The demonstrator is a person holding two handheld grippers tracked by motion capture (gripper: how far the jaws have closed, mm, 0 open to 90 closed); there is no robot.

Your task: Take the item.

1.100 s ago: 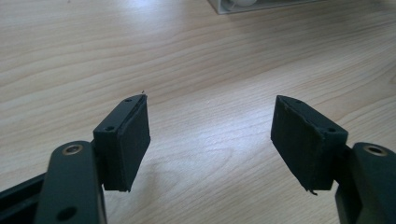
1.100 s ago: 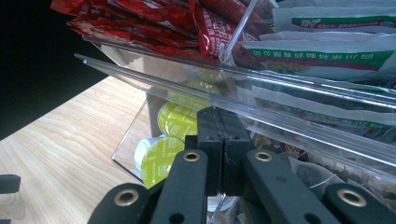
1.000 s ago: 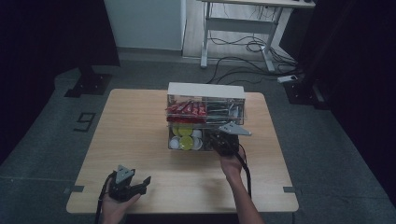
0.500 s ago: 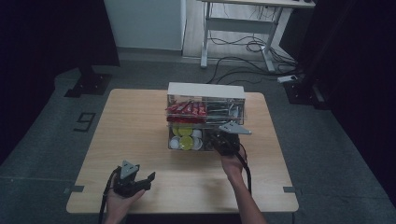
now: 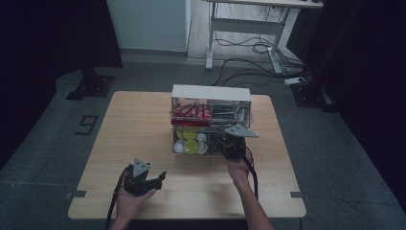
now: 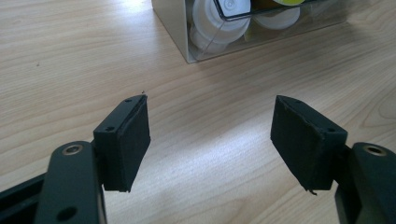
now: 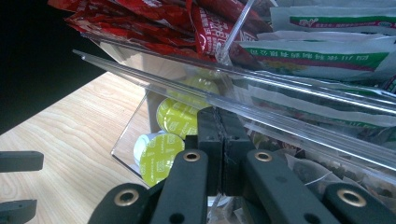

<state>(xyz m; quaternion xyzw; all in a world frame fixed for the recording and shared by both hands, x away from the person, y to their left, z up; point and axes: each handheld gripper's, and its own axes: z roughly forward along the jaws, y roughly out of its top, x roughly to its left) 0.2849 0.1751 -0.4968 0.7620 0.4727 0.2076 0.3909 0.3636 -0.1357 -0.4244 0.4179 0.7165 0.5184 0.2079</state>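
Your left gripper (image 5: 154,180) sits low over the near left part of the wooden table (image 5: 139,129), close to the front edge, with its jaws spread wide and nothing between them. In the left gripper view bare wood runs between the two pads (image 6: 126,140) and on ahead to the corner of the clear organiser box (image 5: 210,122), so you have open room on that side. The whole left half of the tabletop is bare up to the box (the right side has only a narrow strip of wood beyond your hand).

Your right gripper (image 5: 231,145) is at the box's front lower right section, touching or just inside it. In the right gripper view its jaws are pressed together (image 7: 219,140), close under the edge of the clear upper tier; whether anything thin is caught between them, I cannot tell.

There is one box, with two tiers. The upper tier holds red packets (image 7: 154,23) on one side and white-and-green sachets (image 7: 327,51) on the other; neither can be counted exactly. The lower tier holds round pods (image 5: 190,142), yellow-green and white, about five visible from the high view.
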